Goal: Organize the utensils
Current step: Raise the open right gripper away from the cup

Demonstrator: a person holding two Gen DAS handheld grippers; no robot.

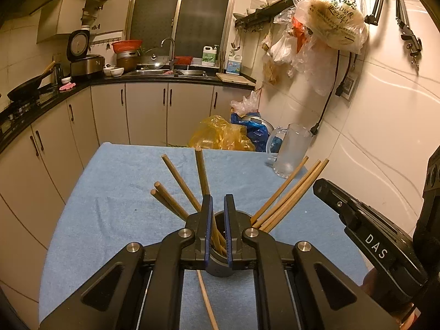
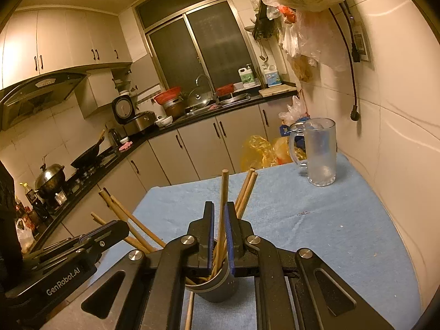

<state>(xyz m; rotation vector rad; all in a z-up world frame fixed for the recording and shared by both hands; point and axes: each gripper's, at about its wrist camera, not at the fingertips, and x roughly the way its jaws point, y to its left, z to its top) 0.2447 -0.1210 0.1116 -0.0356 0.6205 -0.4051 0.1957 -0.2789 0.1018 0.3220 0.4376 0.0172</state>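
Blue-clothed surface (image 1: 115,214) is cut off nearside by both grippers. Dark holder (image 1: 220,268), w/ approx. eight chopsticks (image 1: 288,195) fanned, is half hidden. Right gripper (image 2: 219,217) jaws are clamped on one chopstick (image 2: 223,192); left gripper (image 1: 217,209) jaws are narrowly parted, grip unclear.

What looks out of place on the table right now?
One chopstick lies flat on the blue cloth beside the grey holder, not in it. The chopsticks in the holder splay in all directions. The glass mug stands upright.

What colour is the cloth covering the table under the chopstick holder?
Light blue; the cloth shows best in the right wrist view, spread under the dark chopstick holder.
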